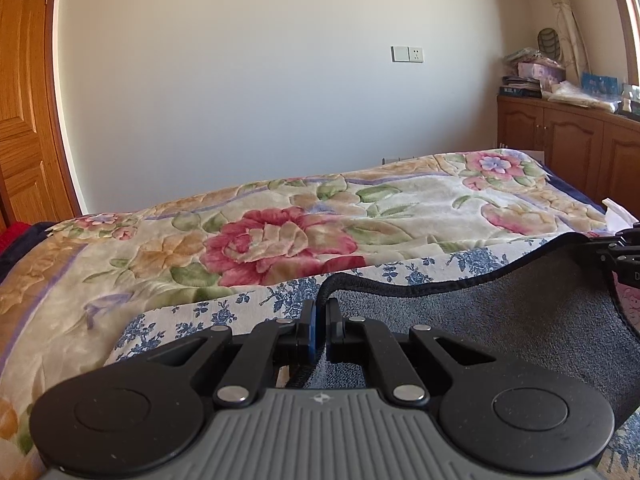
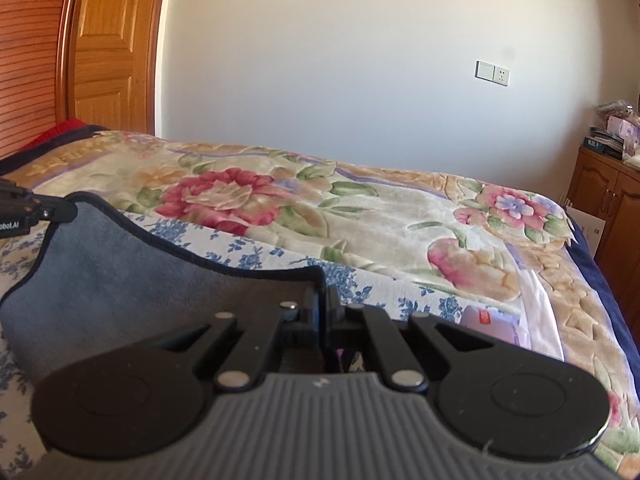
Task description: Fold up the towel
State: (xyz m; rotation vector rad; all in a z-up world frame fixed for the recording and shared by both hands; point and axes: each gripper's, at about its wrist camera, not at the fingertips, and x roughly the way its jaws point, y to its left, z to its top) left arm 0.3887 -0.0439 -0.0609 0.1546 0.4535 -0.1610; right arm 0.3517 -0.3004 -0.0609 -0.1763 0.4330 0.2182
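The towel (image 1: 500, 312) is grey with a dark bound edge, held up off the bed and sagging between the two grippers. My left gripper (image 1: 321, 306) is shut on the towel's left corner. My right gripper (image 2: 325, 296) is shut on the towel's right corner (image 2: 316, 276). The towel body (image 2: 120, 276) stretches left in the right wrist view to the left gripper (image 2: 24, 210). In the left wrist view the right gripper (image 1: 622, 248) shows at the right edge, at the towel's other corner.
A floral blanket (image 1: 280, 236) covers the bed beyond a blue-flowered white sheet (image 1: 200, 312). A wooden door (image 2: 108, 48) stands at the left, a wooden cabinet (image 1: 568, 140) with stacked items at the right. A white wall (image 1: 260, 80) is behind.
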